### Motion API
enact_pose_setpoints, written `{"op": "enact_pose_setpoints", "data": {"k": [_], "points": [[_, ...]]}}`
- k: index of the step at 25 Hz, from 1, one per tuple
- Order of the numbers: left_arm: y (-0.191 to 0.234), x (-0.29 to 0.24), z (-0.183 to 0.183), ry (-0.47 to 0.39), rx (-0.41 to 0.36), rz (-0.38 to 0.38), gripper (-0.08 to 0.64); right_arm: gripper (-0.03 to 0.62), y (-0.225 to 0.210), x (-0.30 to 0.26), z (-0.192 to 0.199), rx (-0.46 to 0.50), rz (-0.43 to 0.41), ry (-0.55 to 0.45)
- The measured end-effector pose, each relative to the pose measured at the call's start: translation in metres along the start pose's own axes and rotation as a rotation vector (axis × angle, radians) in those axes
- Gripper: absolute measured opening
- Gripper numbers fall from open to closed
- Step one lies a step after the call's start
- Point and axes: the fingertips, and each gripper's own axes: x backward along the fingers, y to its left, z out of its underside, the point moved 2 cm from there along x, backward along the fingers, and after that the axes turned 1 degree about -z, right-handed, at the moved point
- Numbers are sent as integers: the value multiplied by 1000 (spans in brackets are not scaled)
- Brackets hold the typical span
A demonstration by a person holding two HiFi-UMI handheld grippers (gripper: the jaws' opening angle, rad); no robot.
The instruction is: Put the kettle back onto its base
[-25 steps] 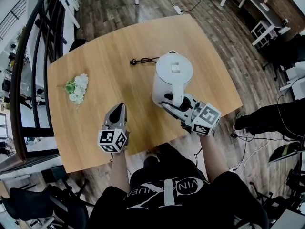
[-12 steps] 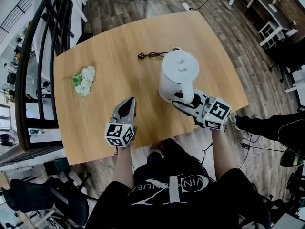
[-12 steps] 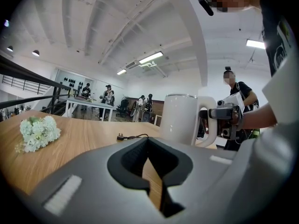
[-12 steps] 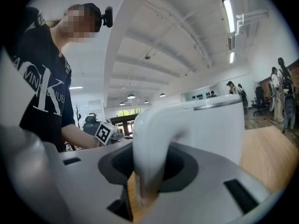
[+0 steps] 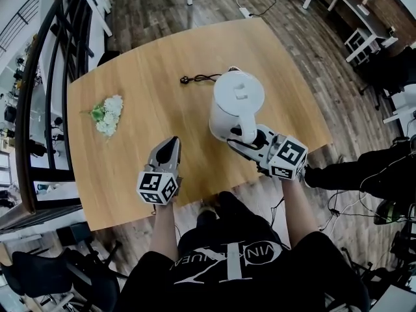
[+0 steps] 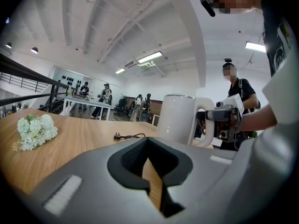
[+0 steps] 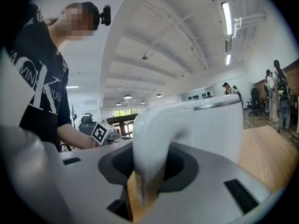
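Observation:
A white kettle (image 5: 235, 103) stands upright at the table's right middle, also seen in the left gripper view (image 6: 178, 119). My right gripper (image 5: 255, 140) is shut on the kettle's handle (image 7: 148, 148), which fills the space between its jaws. A black cord with a plug (image 5: 195, 78) runs up to the kettle's far side. The base is hidden, and I cannot tell whether it sits under the kettle. My left gripper (image 5: 170, 148) hovers over the table's near edge to the kettle's left, shut with nothing in it.
A small bunch of white flowers (image 5: 106, 114) lies at the table's left side. The wooden table (image 5: 149, 57) ends just in front of me. A black railing (image 5: 39, 90) runs along its left, and another person (image 6: 236, 101) stands behind the kettle.
Only the head view has swayed. The kettle, the cord and both grippers keep their places.

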Motion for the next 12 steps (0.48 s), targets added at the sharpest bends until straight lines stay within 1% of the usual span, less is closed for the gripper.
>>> {"op": "enact_pose_setpoints", "data": {"k": [7, 12], "points": [[-2, 1, 1, 2, 3, 21, 11, 124, 4, -5, 1, -9, 35, -25], [-7, 0, 2, 11, 1, 36, 11, 123, 11, -15, 2, 5, 112, -47]]}}
